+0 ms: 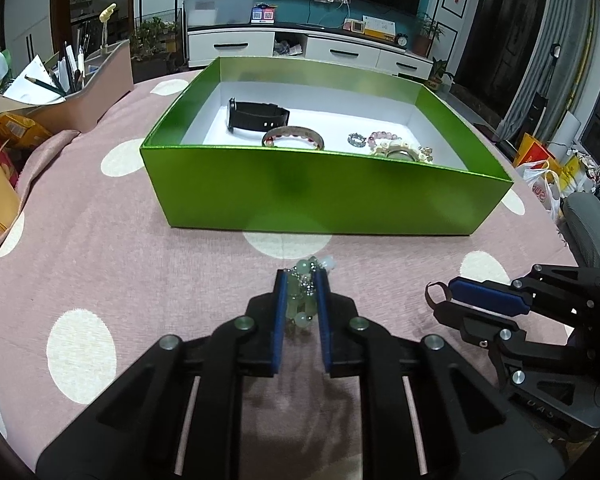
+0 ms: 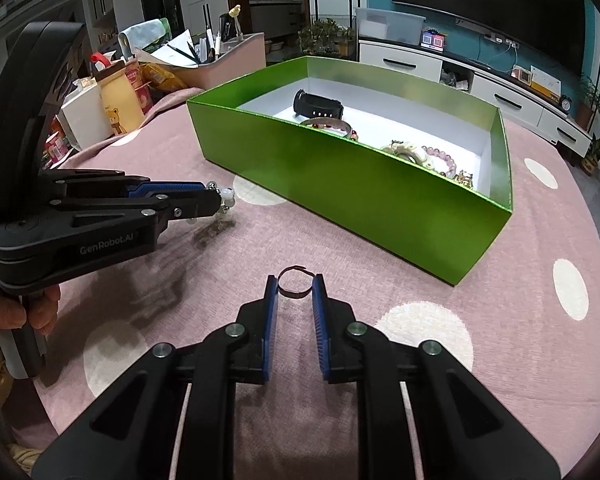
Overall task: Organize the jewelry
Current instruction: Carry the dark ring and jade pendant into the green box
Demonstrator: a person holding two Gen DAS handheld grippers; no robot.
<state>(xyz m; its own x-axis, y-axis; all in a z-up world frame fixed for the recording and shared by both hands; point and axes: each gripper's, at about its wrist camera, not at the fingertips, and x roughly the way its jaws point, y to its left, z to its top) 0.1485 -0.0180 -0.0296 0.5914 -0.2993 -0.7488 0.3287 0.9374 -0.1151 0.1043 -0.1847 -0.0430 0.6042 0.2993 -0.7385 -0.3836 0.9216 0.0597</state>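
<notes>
up close in the left wrist view, the left gripper (image 1: 302, 296) pinches a pale green bead bracelet (image 1: 303, 300) between its blue pads, low over the pink dotted tablecloth (image 1: 140, 272). ahead stands the green box (image 1: 320, 196), holding a black watch (image 1: 256, 116) and other bracelets. at right, the right gripper (image 1: 440, 300) nips a thin dark ring (image 1: 434, 294).

from the right wrist view, the right gripper (image 2: 295, 286) clamps that ring (image 2: 295, 282) at its fingertips, near the box (image 2: 380, 208). the left gripper (image 2: 220, 198) sits at left, beads at its tip.
</notes>
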